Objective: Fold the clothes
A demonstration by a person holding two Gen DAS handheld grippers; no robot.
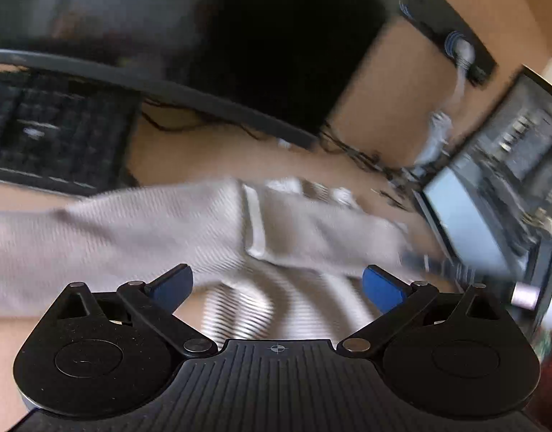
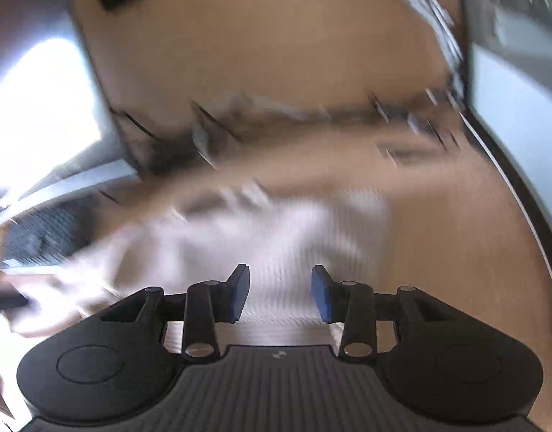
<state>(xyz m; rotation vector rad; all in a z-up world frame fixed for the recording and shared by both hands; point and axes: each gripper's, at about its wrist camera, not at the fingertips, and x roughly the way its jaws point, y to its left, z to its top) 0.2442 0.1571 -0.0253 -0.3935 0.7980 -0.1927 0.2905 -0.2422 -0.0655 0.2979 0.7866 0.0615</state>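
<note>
Garment: pale ribbed top (image 1: 139, 230) lies spread on the tan counter (image 1: 211, 158), just ahead of both grippers.
Left gripper (image 1: 277, 288): fingers wide, holding nothing.
Right gripper (image 2: 280, 293): fingers narrower, apart, holding nothing.
Far left: keyboard (image 1: 56, 133).
Right: laptop (image 1: 499, 194).

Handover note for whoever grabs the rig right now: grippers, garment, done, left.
Left gripper: jaws wide open, empty, over the light grey ribbed knit garment.
Right gripper: jaws open, empty, same garment ahead of it.
Garment lies rumpled on the tan wooden desk, near a black keyboard.
Done: no neat fold visible; both views are motion-blurred.
Left: grasp an edge, fold, flatten.
</note>
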